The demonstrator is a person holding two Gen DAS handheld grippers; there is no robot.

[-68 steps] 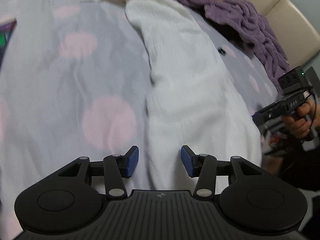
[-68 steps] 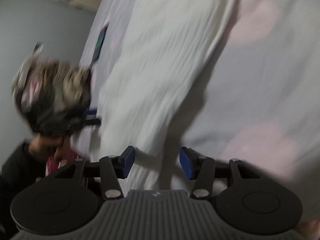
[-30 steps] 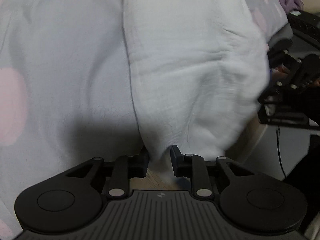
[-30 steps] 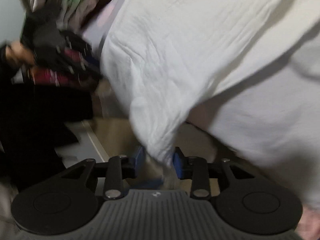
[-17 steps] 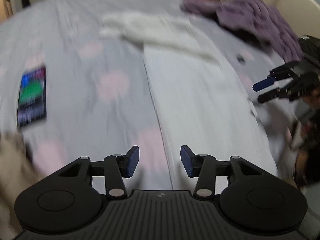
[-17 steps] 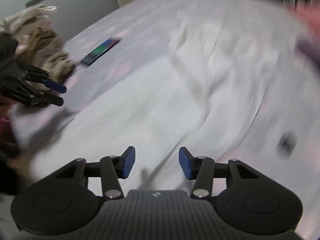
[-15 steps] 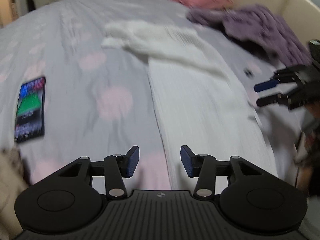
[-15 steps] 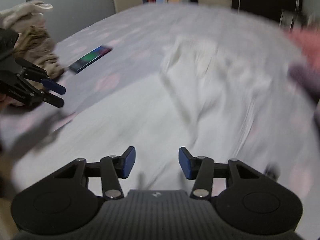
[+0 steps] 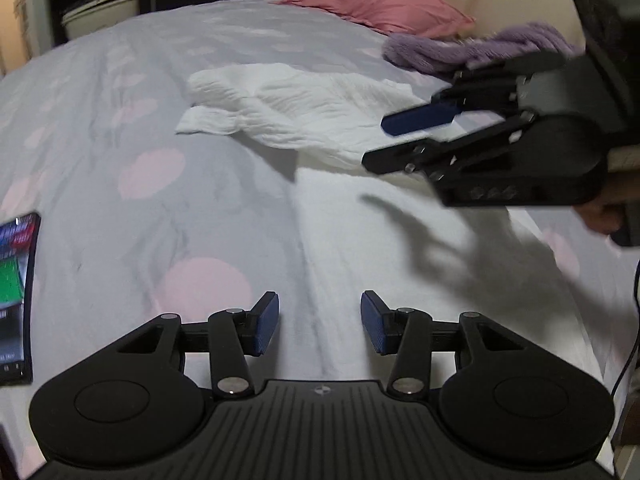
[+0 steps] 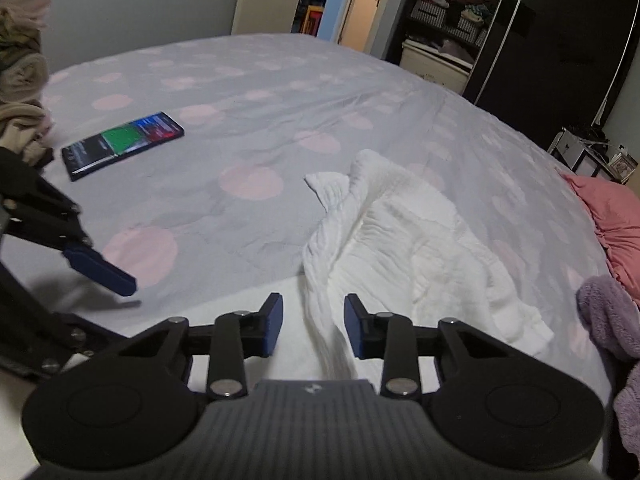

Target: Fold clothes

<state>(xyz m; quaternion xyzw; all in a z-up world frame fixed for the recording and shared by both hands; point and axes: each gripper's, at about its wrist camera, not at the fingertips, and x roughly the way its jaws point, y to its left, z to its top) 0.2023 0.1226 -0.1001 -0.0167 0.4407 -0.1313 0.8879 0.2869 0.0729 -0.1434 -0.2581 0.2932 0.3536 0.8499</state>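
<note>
A white crinkled garment (image 9: 320,116) lies on the grey bedspread with pink dots (image 9: 120,100), its near part smooth and flat, its far end bunched in folds. It also shows in the right wrist view (image 10: 404,236). My left gripper (image 9: 319,328) is open and empty, hovering over the garment's near left edge. My right gripper (image 10: 313,326) is open and empty above the garment's folds; it appears in the left wrist view (image 9: 404,140) at the right. The left gripper's fingers (image 10: 100,268) show at the left of the right wrist view.
A phone with a lit screen (image 10: 122,144) lies on the bed to the left. A purple knit garment (image 9: 472,50) and a pink pillow (image 9: 380,4) sit at the far right. A pile of beige clothes (image 10: 20,80) is at the left. A dark wardrobe (image 10: 552,40) stands behind.
Both grippers let go of the white garment's hem, which now lies flat on the bed. Both opened and rose, and the right gripper moved in over the garment.
</note>
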